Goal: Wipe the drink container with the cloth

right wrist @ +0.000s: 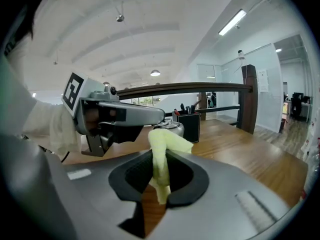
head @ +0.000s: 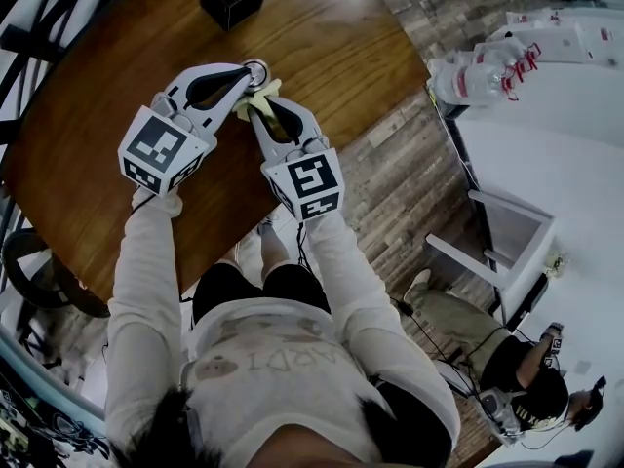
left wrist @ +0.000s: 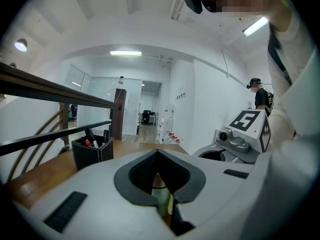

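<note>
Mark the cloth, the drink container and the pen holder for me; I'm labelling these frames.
cloth (right wrist: 167, 141): right gripper view, upper fold.
drink container (head: 255, 69): head view, round lid.
pen holder (head: 230, 13): head view, near wall.

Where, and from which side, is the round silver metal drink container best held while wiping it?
Probably near its top, from the left side, as the left gripper does: the silver drink container stands upright, leaving its right side free for the yellow cloth.

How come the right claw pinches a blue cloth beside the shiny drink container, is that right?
Not blue: the right gripper view shows the cloth is pale yellow. The right claw does pinch it beside the shiny drink container.
</note>
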A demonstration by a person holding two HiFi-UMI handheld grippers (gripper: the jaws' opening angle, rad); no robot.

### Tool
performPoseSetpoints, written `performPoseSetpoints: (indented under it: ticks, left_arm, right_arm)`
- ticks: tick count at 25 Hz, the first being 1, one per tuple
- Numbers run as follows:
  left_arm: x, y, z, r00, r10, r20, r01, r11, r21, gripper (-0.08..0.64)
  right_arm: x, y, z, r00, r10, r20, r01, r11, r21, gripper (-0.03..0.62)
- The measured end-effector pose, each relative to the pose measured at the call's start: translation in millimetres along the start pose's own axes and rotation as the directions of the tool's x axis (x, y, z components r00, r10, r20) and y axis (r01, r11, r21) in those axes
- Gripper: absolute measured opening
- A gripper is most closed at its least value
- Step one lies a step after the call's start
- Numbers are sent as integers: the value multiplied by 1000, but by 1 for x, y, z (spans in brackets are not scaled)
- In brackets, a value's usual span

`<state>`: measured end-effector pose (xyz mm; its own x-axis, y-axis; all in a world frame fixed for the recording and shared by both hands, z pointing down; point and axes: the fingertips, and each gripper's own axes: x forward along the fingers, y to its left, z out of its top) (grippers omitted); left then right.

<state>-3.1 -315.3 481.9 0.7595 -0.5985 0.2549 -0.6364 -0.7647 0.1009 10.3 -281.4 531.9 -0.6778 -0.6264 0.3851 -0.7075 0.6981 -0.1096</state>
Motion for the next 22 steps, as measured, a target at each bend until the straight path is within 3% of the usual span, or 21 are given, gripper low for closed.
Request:
performPoseSetpoints:
  ticks: [4, 11, 18, 22]
  left_arm:
    - [2, 0, 0, 1000, -7, -2, 8, 1000, 18, 5]
    - [2, -2, 2, 1000, -15, 2, 15, 1000, 19, 5]
    - [0, 0, -2, 1000, -14, 4, 14, 1000, 17, 5]
    - [4, -7, -5, 1000, -20, -9, 20, 999, 24, 5]
  right_arm:
    - [0, -1, -7, 999, 32, -7, -31, 999, 20, 63]
    - [12, -3, -55, 988, 37, -147, -34, 999, 18, 63]
    - [21, -1, -65, 987, 46, -153, -42, 999, 32, 63]
    - [14, -18, -67, 988, 8, -152, -5, 1000, 24, 63]
